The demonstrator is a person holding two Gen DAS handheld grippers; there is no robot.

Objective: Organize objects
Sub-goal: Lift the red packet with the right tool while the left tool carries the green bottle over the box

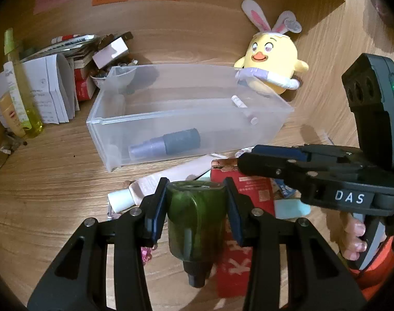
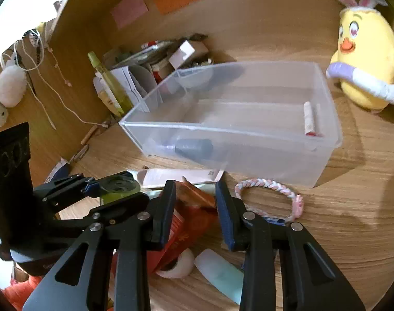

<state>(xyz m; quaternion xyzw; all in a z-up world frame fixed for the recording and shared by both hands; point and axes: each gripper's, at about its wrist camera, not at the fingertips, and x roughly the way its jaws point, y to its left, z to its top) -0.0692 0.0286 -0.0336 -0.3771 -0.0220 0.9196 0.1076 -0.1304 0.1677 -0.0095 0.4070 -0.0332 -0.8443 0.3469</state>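
Green bottle (image 1: 195, 223) sits clamped in my left gripper (image 1: 195, 207), cap toward me, held above the wooden desk (image 1: 54, 194) w/ clear bin (image 1: 186, 114) just beyond; my right gripper (image 2: 195, 212) straddles a red box (image 2: 189, 223), jaws part-closed. Can't tell if the pads touch it.

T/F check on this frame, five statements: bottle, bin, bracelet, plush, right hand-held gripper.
1. The left hand-held gripper holds a green bottle. True.
2. The clear bin is empty. False: a grey spray bottle and a small tube lie inside.
3. The braided bracelet lies on the desk outside the bin. True.
4. The yellow plush sits inside the bin. False: it stands behind it.
5. The right hand-held gripper holds the bracelet. False: a red box is between its fingers.
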